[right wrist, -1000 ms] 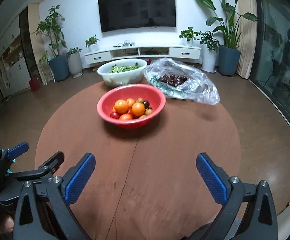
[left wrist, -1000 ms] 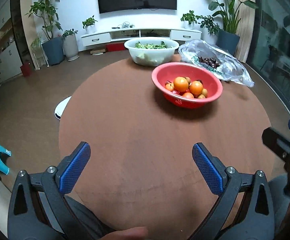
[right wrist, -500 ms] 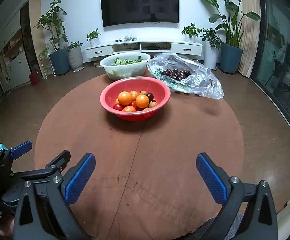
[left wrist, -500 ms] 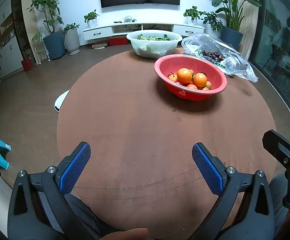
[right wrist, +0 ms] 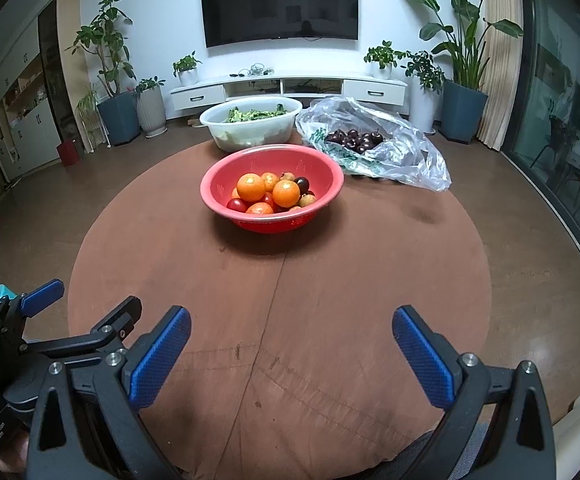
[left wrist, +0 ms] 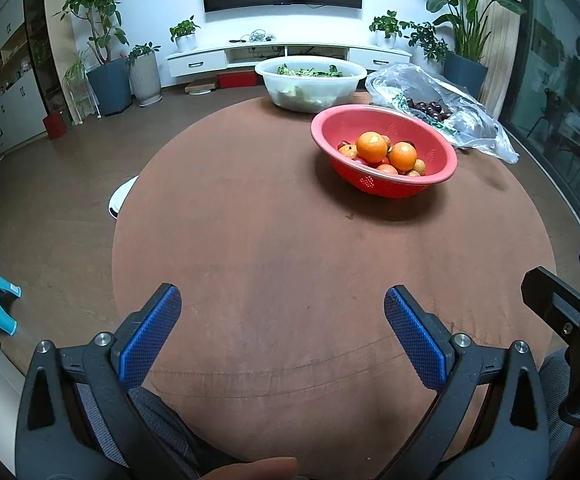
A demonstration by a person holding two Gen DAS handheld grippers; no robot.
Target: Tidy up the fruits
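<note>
Over the last second the red bowl (right wrist: pixel 272 188) has grown larger and slid toward the middle of my right wrist view, so I read both tools as having crept forward over the near edge of the round table (left wrist: pixel 290 248); nothing is picked yet. The bowl sits toward the far edge, holding oranges (right wrist: pixel 286 193) and smaller fruit I can't name with certainty. Behind it stand a white basin of greens (right wrist: pixel 252 122) and a plastic bag of dark fruit (right wrist: pixel 374 146). My left gripper (left wrist: pixel 282 320) and right gripper (right wrist: pixel 290 340) hover low, level, side by side, fingers spread wide, holding nothing.
</note>
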